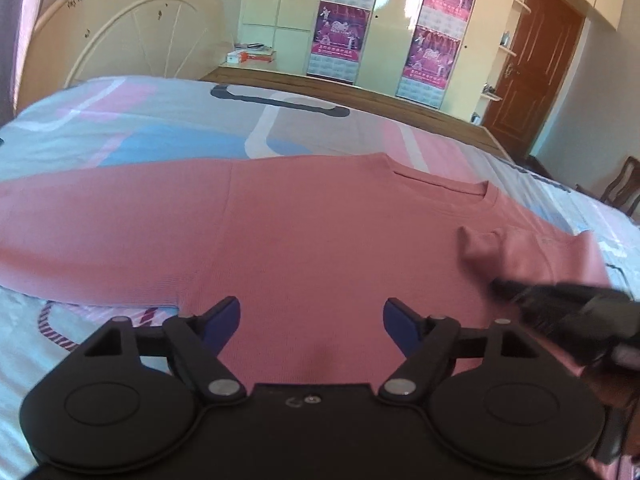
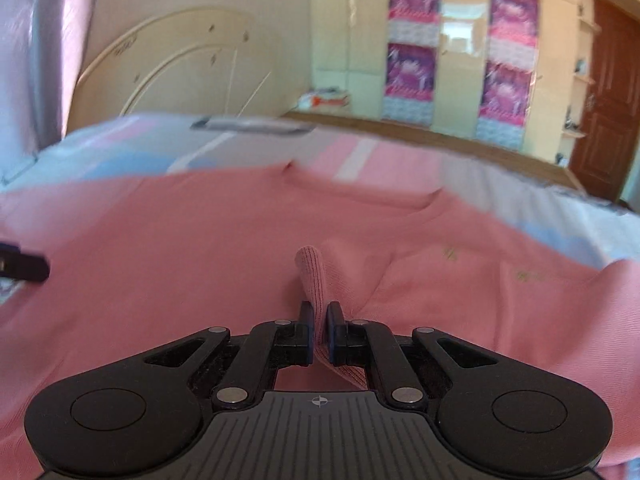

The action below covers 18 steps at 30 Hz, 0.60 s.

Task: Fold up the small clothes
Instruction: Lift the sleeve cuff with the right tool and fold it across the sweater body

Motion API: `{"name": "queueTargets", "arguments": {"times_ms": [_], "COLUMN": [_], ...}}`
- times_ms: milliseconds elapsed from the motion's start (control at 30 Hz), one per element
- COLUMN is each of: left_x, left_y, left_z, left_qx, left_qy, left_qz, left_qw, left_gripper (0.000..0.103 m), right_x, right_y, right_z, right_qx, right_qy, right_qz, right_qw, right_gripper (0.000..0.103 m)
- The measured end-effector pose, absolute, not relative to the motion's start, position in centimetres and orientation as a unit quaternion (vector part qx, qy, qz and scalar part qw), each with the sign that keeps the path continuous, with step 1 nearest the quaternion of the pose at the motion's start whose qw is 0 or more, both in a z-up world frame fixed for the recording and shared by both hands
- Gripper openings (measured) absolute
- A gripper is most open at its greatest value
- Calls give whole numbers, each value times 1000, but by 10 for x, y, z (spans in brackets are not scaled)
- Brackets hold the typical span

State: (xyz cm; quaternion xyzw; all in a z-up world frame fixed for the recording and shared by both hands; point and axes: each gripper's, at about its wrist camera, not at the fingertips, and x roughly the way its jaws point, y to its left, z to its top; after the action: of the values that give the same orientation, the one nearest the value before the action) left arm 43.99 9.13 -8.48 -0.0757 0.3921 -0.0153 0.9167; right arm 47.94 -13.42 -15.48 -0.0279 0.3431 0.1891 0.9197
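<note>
A pink long-sleeved top [image 1: 320, 232] lies spread on the bed, its neckline [image 1: 444, 186] toward the far side and one sleeve [image 1: 100, 232] stretched out to the left. My left gripper [image 1: 311, 320] hovers over the body of the top, its jaws wide apart with only flat cloth beneath them. My right gripper [image 2: 319, 322] is shut on the ribbed cuff [image 2: 314, 276] of the other sleeve, which is pulled over the top's body. In the left wrist view that right gripper [image 1: 500, 286] enters from the right, with the sleeve end [image 1: 480, 244] bunched ahead of it.
The bed carries a patterned sheet [image 1: 180, 120] in pink, blue and grey. A cream headboard [image 1: 128, 36] stands at the far left, a wooden ledge [image 1: 360, 92] along the far side. Wardrobes with posters [image 1: 340, 20], a brown door [image 1: 536, 64] and a chair [image 1: 624, 188] lie beyond.
</note>
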Motion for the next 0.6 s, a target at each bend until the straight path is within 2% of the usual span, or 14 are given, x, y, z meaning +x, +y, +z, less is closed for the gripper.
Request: {"name": "queueTargets", "arguments": {"times_ms": [33,67,100,133,167,233,300,467,500,567,600], "left_x": [441,444,449,453,460,472,489,528,534,541,543], "left_y": [91,90,88,83,75,55,29,-27,-33,-45,-49], "left_z": [-86,-87,-88,-88,-89,-92,-101,-130,-134,-140,-141], "left_qx": [-81,-89,-97,-104,-108,-112,-114,-89,-89,-85,-80], "left_qy": [390,388,387,385,382,383,396,443,451,453,449], "left_qz": [-22,-32,-45,-60,-80,-122,-159,-181,-183,-187,-189], "left_qw": [917,917,916,915,914,909,897,874,869,868,869], "left_gripper": [92,96,98,97,95,76,67,62,52,42,30], "right_x": [488,485,480,475,470,465,460,442,436,423,413], "right_y": [-132,-126,-124,-127,-135,-156,-179,-246,-258,-284,-296], "right_z": [-160,-160,-157,-153,-149,-144,-141,-130,-127,-120,-118], "right_qx": [-37,-50,-59,-54,-35,-6,12,48,54,64,70], "right_qy": [352,338,327,314,303,313,312,321,325,330,332], "right_qz": [190,189,184,183,181,148,103,7,-8,-38,-50], "right_qw": [916,921,925,930,935,938,945,946,944,941,939], "right_gripper": [9,20,34,37,37,34,13,12,12,12,12]}}
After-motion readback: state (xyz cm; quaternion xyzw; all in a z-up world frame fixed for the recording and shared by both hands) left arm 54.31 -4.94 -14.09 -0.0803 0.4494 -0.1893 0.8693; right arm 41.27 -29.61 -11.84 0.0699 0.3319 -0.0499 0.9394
